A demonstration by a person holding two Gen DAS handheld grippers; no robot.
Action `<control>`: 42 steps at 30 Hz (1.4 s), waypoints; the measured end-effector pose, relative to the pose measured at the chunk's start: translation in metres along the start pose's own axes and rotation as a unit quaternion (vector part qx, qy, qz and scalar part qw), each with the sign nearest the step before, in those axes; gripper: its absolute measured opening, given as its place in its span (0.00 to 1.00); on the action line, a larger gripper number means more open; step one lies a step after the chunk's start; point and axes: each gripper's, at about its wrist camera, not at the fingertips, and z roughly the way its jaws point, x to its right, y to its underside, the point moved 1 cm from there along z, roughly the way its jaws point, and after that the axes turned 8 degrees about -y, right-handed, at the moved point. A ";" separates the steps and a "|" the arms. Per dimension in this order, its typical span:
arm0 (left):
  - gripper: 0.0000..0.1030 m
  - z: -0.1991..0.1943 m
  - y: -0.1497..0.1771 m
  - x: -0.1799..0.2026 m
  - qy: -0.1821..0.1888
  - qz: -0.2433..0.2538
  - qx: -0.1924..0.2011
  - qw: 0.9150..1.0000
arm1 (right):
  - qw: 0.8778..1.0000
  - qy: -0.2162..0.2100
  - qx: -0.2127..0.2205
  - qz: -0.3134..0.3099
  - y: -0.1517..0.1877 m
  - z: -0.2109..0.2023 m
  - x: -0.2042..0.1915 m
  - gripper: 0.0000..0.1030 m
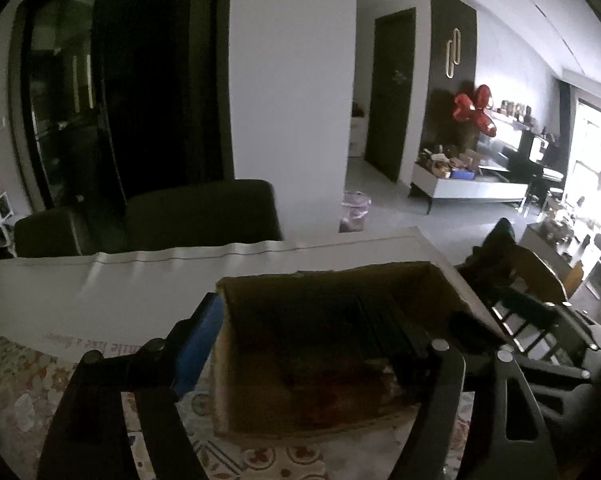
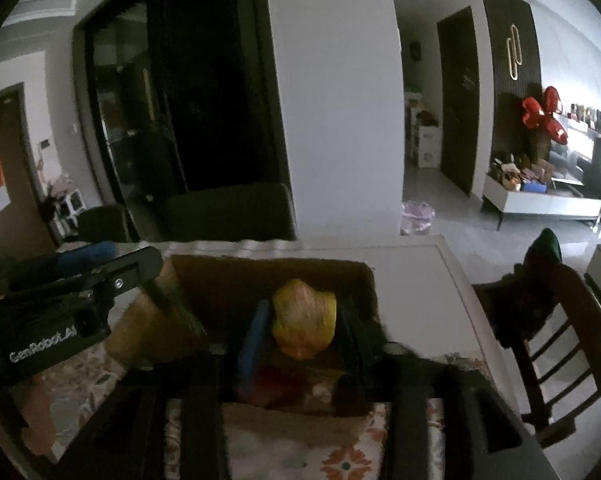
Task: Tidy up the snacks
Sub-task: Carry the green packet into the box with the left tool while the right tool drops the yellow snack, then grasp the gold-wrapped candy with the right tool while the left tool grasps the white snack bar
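An open cardboard box [image 1: 320, 292] stands on the table, also in the right wrist view [image 2: 260, 276]. My left gripper [image 1: 300, 340] straddles the box's left wall, one blue-padded finger [image 1: 196, 344] outside and the other inside; whether it presses the wall is unclear. My right gripper [image 2: 304, 332] is shut on a yellow snack packet [image 2: 304, 320] and holds it over the box's inside. Dark snack packets [image 2: 296, 388] lie at the bottom of the box. The left gripper also shows at the left of the right wrist view [image 2: 100, 264].
The table carries a floral cloth [image 1: 28, 384] and a white sheet [image 1: 100, 292] behind the box. Dark chairs [image 1: 200, 212] stand at the far side. A wooden chair [image 2: 548, 328] stands right of the table. A sideboard [image 1: 468, 188] is across the room.
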 end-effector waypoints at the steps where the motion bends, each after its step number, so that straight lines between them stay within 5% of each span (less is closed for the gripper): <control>1: 0.74 -0.001 0.002 -0.001 -0.004 0.002 0.003 1.000 | 1.000 0.009 0.008 0.003 0.001 -0.002 0.001 0.66; 22: 0.86 -0.114 0.032 -0.012 0.001 0.042 0.096 0.995 | 0.997 0.020 0.075 0.028 0.027 -0.094 -0.017 0.66; 42: 0.86 -0.151 0.143 -0.004 0.025 0.060 0.053 0.996 | 0.998 0.048 0.036 0.033 0.113 -0.139 -0.019 0.66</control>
